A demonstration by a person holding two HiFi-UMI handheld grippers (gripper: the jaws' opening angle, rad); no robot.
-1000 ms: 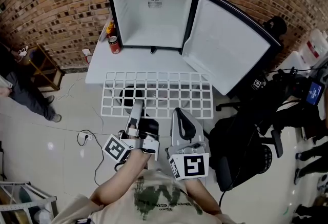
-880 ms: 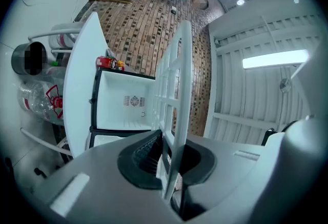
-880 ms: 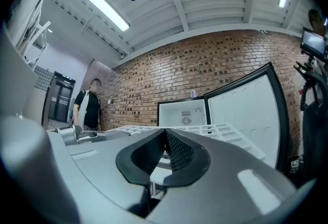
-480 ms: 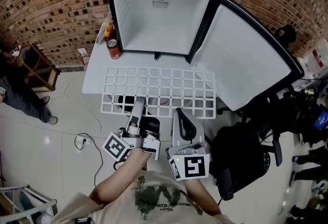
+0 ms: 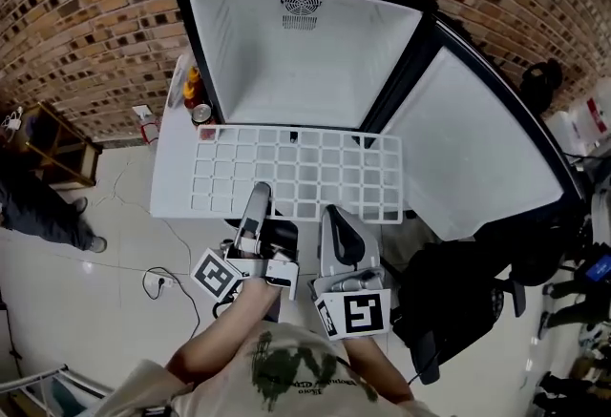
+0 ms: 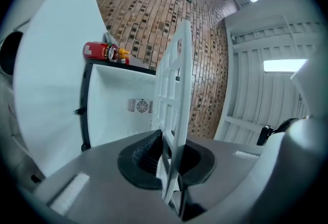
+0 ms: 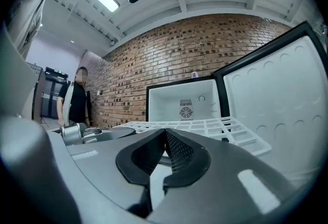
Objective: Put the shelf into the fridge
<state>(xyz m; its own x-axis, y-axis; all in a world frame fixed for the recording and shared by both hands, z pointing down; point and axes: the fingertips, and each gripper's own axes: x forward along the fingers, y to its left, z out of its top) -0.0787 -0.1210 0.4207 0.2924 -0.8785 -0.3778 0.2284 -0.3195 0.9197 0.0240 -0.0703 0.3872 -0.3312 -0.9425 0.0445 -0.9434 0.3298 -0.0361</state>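
Observation:
An open black fridge [image 5: 304, 62] with a bare white inside stands ahead, its door [image 5: 477, 148] swung out to the right. A white wire shelf [image 5: 296, 172] hangs flat in front of it, its far edge at the mouth of the fridge. My left gripper [image 5: 258, 198] is shut on the shelf's near edge; in the left gripper view the shelf [image 6: 177, 95] runs edge-on out of the jaws [image 6: 171, 159]. My right gripper [image 5: 331, 212] is shut on the same near edge further right. In the right gripper view the shelf [image 7: 205, 126] stretches from the jaws [image 7: 165, 138] toward the fridge [image 7: 184, 102].
The fridge sits on a white table [image 5: 172, 186] with a red can [image 5: 201, 112] and a small bottle [image 5: 193, 81] at its left side. A black chair [image 5: 449, 291] stands low right. A person [image 7: 77, 100] stands off to the left, by a brick wall.
Both grippers have carried the shelf forward toward the fridge. Its far edge, a second ago well short of the opening, now sits at the bottom front of the fridge.

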